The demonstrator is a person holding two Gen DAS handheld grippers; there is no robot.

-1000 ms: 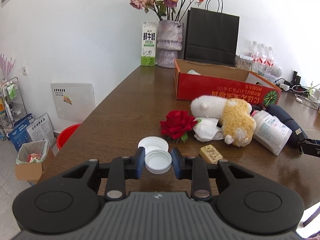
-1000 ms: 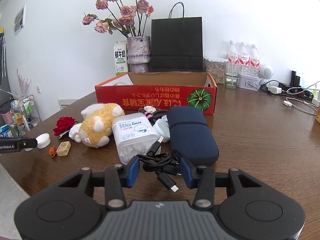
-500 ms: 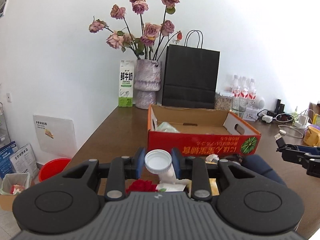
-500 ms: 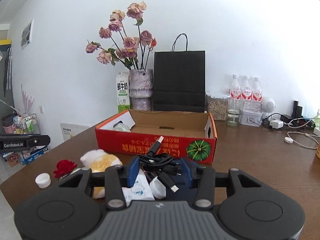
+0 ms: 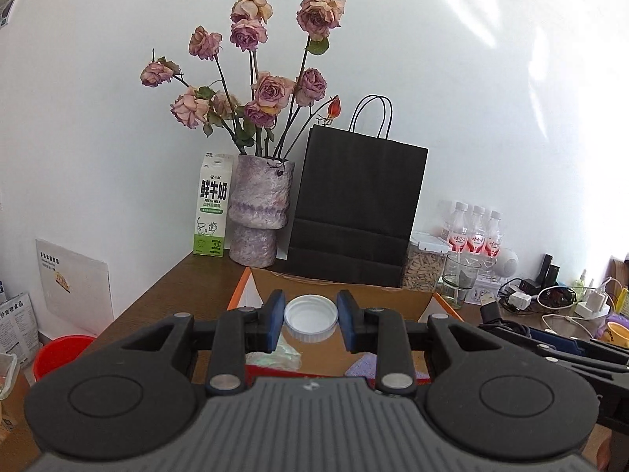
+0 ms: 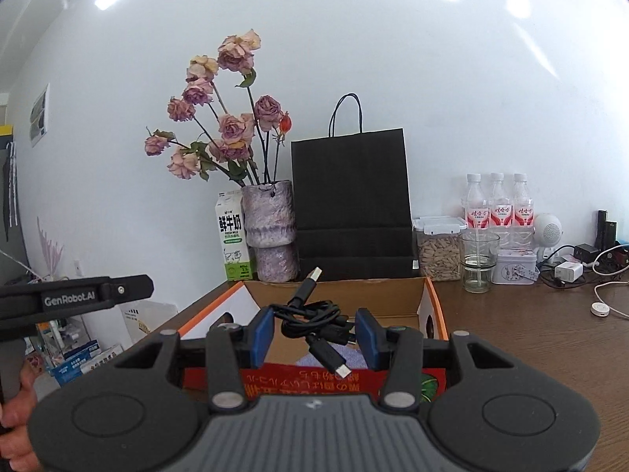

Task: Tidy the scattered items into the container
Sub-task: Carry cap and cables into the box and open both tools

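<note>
My left gripper is shut on a white plastic lid and holds it above the open red cardboard box. My right gripper is shut on a coiled black USB cable and holds it above the same box, near its front wall. A pale wrapper and a purple item lie inside the box. The right gripper shows at the right edge of the left wrist view. The left gripper's body shows at the left of the right wrist view.
Behind the box stand a black paper bag, a vase of dried roses and a milk carton. A seed jar, a glass, water bottles and chargers with cables stand at the right. A red bucket is on the floor.
Both grippers have risen from the table and moved forward over the box, the left still holding the lid and the right still holding the cable.
</note>
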